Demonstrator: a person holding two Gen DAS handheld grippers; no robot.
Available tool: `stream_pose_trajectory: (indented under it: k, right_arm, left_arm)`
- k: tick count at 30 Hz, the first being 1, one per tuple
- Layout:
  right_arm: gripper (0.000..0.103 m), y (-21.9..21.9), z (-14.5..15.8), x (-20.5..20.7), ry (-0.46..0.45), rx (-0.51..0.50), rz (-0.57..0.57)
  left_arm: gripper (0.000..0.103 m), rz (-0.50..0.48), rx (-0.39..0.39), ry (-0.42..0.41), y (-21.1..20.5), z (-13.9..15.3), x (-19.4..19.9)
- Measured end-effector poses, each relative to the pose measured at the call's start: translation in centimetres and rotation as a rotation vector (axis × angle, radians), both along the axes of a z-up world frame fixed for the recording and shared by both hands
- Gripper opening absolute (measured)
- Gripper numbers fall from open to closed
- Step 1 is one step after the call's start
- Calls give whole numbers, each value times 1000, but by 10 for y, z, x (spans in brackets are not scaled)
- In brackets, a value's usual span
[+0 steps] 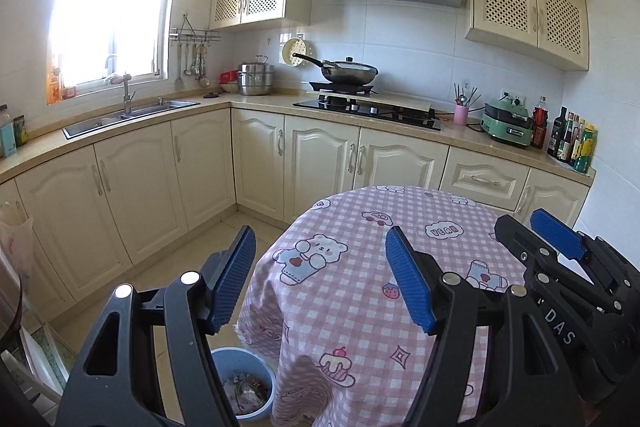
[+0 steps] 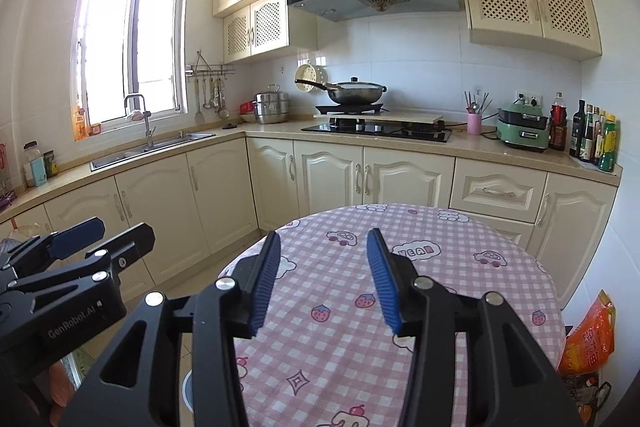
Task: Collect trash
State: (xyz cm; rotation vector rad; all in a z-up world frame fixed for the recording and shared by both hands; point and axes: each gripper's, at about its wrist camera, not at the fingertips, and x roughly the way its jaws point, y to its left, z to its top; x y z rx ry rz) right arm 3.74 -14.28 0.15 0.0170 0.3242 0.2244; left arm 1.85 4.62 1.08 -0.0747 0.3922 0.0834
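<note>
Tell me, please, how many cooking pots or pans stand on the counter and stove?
2. A dark wok with a lid sits on the raised burner above the stove. A steel steamer pot stands on the counter to its left, near the corner. Others may be hidden in the cabinets.

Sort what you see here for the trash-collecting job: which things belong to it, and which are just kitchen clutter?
Job: blue bin holding trash, left gripper, right gripper, both open and empty.
Clutter: wok, steamer pot, pink cup, bottles, orange bag.
</note>
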Motion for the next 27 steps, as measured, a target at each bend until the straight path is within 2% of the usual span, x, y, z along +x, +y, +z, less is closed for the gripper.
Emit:
stream_pose_trajectory:
  k: [10,27]
  right_arm:
    - [46,-4,3,-7,-16,-2,4]
    - [47,37,8,-34,-30,-20,110]
  left_arm:
    - [65,16,-3,5,-4,-1,-7]
    - [65,87,-26,14,20,-4,-32]
